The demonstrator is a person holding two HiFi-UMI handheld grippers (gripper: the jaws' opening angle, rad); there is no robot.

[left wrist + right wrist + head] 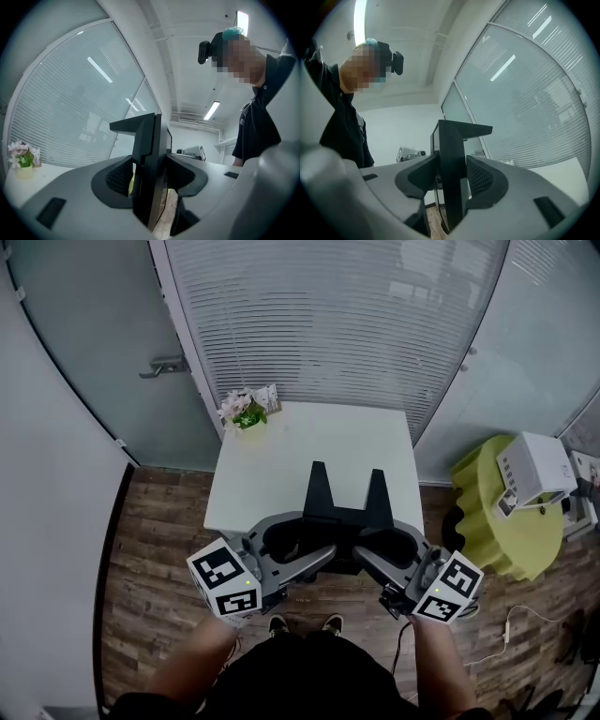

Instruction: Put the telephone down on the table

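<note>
1. The telephone [343, 505], a black body with two upright prongs, sits over the middle of the near edge of the white table [309, 442]; its base is hidden behind the grippers, so contact with the tabletop cannot be told.
2. The left gripper [314, 547] comes in from the near left, roughly level; in the left gripper view its two grey jaws are closed against the flat sides of the telephone [150, 164], one dark pad on each face.
3. The right gripper [375, 549] comes in from the near right, also level; in the right gripper view its jaws clamp the telephone [452, 168] in the same way, with pads on both faces.
4. Between the jaws, below the telephone, both gripper views show a strip of wooden floor [159, 549].
5. A small flower pot [246, 414] stands at the far left corner of the table, well apart from the telephone; the rest of the tabletop is bare.
6. A yellow-green stool [497, 521] stands on the floor to the right of the table, carrying a white device [534, 470].
7. Slatted blinds [337, 315] run behind the far edge of the table.
8. The person [258, 126], in a dark shirt, stands at the near edge of the table.
</note>
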